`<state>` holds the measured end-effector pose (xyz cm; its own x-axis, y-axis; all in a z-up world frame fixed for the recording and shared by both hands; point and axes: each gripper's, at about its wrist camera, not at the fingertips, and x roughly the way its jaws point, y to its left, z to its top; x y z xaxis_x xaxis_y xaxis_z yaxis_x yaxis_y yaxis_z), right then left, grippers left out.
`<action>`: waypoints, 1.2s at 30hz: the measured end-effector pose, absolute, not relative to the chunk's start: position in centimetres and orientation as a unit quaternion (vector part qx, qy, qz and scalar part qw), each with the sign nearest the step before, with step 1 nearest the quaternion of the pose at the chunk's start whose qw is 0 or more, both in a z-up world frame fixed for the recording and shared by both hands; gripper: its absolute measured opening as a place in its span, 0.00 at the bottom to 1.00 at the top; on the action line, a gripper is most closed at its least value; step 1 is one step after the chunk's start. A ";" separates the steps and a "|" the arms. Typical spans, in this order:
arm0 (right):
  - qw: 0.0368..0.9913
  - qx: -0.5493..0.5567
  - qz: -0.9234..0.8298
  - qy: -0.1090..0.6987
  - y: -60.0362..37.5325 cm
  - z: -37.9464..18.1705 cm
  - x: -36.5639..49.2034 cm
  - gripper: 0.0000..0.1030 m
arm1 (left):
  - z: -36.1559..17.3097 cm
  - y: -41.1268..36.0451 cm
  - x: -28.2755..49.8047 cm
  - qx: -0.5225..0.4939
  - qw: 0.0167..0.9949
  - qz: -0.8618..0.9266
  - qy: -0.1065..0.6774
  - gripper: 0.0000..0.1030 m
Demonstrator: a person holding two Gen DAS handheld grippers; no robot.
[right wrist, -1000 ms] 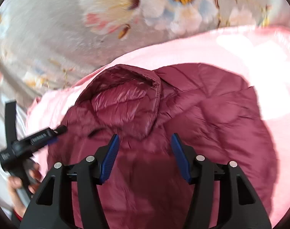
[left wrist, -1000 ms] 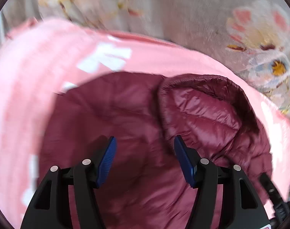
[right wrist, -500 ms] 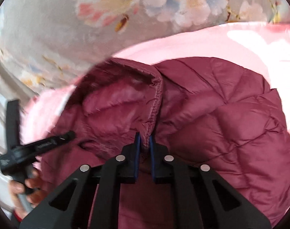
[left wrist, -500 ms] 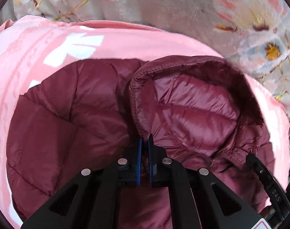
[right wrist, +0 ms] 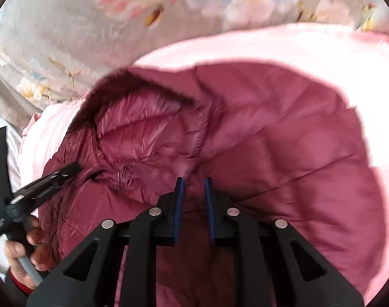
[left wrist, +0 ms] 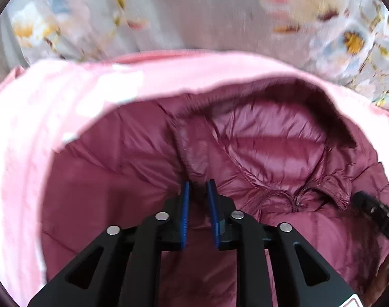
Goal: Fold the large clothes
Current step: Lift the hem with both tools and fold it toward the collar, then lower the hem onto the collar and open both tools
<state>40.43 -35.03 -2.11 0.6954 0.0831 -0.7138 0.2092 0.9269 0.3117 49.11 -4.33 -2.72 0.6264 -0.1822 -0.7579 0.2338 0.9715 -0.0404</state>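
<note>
A maroon quilted puffer jacket [left wrist: 117, 179] lies on a pink blanket [left wrist: 28, 128], its hood [left wrist: 271, 140] folded down onto the body. My left gripper [left wrist: 198, 186] sits at the hood's left edge, jaws slightly apart, with the hood rim just ahead of them. In the right wrist view the jacket [right wrist: 284, 140] and hood [right wrist: 143, 128] show again. My right gripper [right wrist: 194, 183] is at the hood's right edge, jaws slightly apart, no cloth clamped between them. The other gripper [right wrist: 41, 186] shows at the left, held by a hand.
A grey floral bedsheet [left wrist: 194, 12] lies beyond the pink blanket [right wrist: 271, 43]. The right gripper's tip [left wrist: 373, 212] shows at the right edge of the left wrist view. Both views are motion-blurred.
Both grippers closed on the hood's edges half a second ago; now both jaws have parted a little. The hood lies lower on the jacket body.
</note>
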 end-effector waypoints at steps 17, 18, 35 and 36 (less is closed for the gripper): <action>0.917 0.138 -0.067 0.368 -34.7 -1.1 50.2 0.17 | -3.3 -6.1 58.0 -0.041 0.884 -0.074 0.460 0.17; 0.915 0.138 -0.065 0.373 -34.8 -1.8 49.9 0.17 | -4.2 -6.3 57.5 -0.019 0.887 -0.075 0.456 0.17; 0.927 0.053 -0.092 0.361 -32.3 -4.8 49.2 0.16 | -6.8 -7.8 55.3 0.079 0.920 -0.055 0.381 0.17; 0.927 0.053 -0.092 0.361 -32.2 -4.9 49.2 0.16 | -6.8 -7.7 55.3 0.080 0.920 -0.054 0.380 0.17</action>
